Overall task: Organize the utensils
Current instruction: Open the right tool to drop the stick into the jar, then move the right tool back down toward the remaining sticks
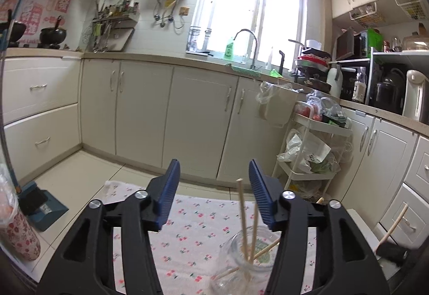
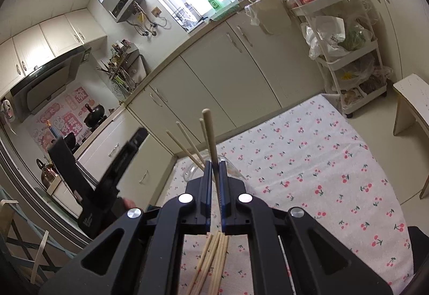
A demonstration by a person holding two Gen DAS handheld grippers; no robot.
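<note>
A clear glass jar point(image 1: 245, 254) stands on the cherry-print cloth point(image 1: 193, 220) with three wooden chopsticks point(image 1: 242, 217) leaning in it. My left gripper point(image 1: 214, 177) is open and empty, held just above and left of the jar. My right gripper point(image 2: 214, 166) is shut on one chopstick point(image 2: 209, 137), held upright over the jar point(image 2: 193, 170), where other chopsticks point(image 2: 185, 145) lean. A bundle of loose chopsticks point(image 2: 211, 257) lies on the cloth point(image 2: 308, 161) under the right gripper. The left gripper's body point(image 2: 107, 182) shows at the left of the right wrist view.
Kitchen cabinets point(image 1: 166, 112) line the far wall. A white trolley point(image 1: 313, 150) with bags stands at the right. A wooden stool point(image 2: 413, 112) stands beside the cloth. A blue dustpan point(image 1: 43, 206) and a floral container point(image 1: 18, 230) are at the left.
</note>
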